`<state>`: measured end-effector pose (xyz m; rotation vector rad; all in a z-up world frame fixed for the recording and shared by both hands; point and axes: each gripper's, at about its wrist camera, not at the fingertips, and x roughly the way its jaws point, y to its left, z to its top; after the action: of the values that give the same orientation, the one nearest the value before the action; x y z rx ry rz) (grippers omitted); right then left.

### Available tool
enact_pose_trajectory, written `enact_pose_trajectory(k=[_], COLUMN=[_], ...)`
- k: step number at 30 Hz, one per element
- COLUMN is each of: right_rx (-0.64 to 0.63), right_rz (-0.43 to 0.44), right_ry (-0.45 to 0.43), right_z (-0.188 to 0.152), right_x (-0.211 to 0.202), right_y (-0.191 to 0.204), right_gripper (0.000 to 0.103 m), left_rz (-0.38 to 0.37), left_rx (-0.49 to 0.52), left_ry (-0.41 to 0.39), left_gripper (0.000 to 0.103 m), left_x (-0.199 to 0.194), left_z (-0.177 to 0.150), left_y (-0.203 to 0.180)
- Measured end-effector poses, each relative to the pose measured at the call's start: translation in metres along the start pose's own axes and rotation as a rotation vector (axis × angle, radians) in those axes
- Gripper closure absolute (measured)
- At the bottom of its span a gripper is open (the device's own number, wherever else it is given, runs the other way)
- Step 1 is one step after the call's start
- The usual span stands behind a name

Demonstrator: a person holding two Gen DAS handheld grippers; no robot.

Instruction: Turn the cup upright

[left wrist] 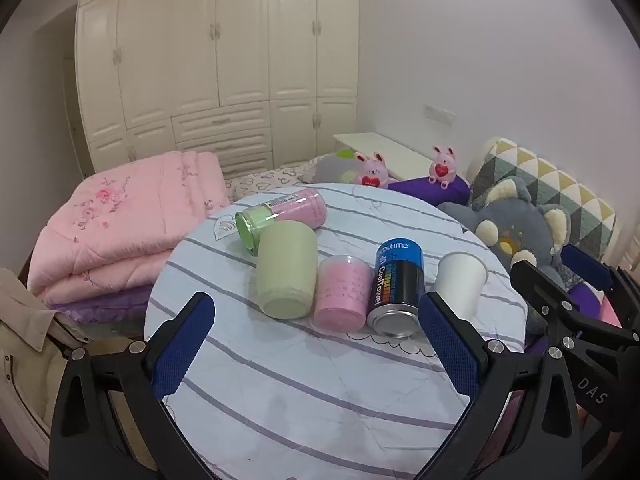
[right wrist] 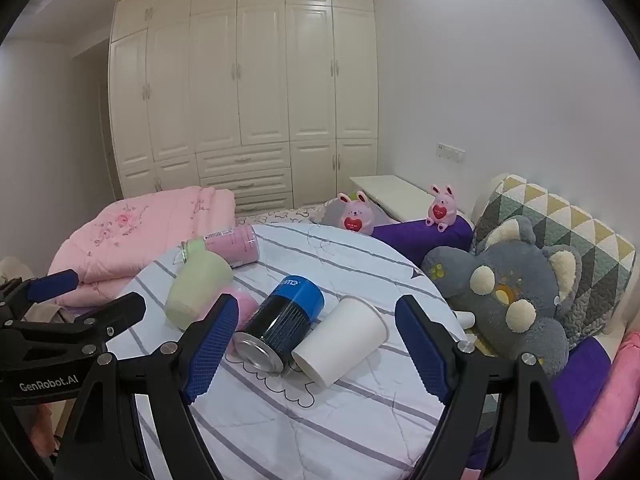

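Several containers lie on their sides on a round table with a striped white cloth (left wrist: 304, 392). A white paper cup (left wrist: 460, 284) lies at the right, bottom toward me; in the right wrist view this cup (right wrist: 340, 342) lies between my fingers' lines, mouth pointing away. A pale green cup (left wrist: 285, 272) and a pink-filled clear cup (left wrist: 344, 294) lie left of a black and blue can (left wrist: 398, 290). My left gripper (left wrist: 316, 348) is open and empty, short of the row. My right gripper (right wrist: 316, 350) is open and empty, flanking the can (right wrist: 280, 320) and the paper cup.
A pink jar with a green lid (left wrist: 280, 216) lies at the table's far left. A folded pink quilt (left wrist: 120, 216) sits left, a grey plush toy (right wrist: 508, 284) and cushions right. Two pink bunny toys (right wrist: 354, 214) sit behind. The right gripper's body (left wrist: 576, 308) shows in the left wrist view.
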<state>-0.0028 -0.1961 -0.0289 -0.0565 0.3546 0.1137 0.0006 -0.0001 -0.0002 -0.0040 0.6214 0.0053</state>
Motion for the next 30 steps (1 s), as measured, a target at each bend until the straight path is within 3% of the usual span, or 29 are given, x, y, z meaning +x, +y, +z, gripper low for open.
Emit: enact_pose_trajectory(k=[30], right_rx=[-0.006], right_rz=[-0.006], right_ry=[0.002], right_z=[0.0037], right_x=[-0.0070], right_y=[0.0013], right_gripper=[0.021], left_rz=[-0.003], left_rx=[-0.009], left_ry=[0.005], left_gripper=[0.000], left_x=[-0.0003], left_z=[-0.0057], left_y=[-0.0012])
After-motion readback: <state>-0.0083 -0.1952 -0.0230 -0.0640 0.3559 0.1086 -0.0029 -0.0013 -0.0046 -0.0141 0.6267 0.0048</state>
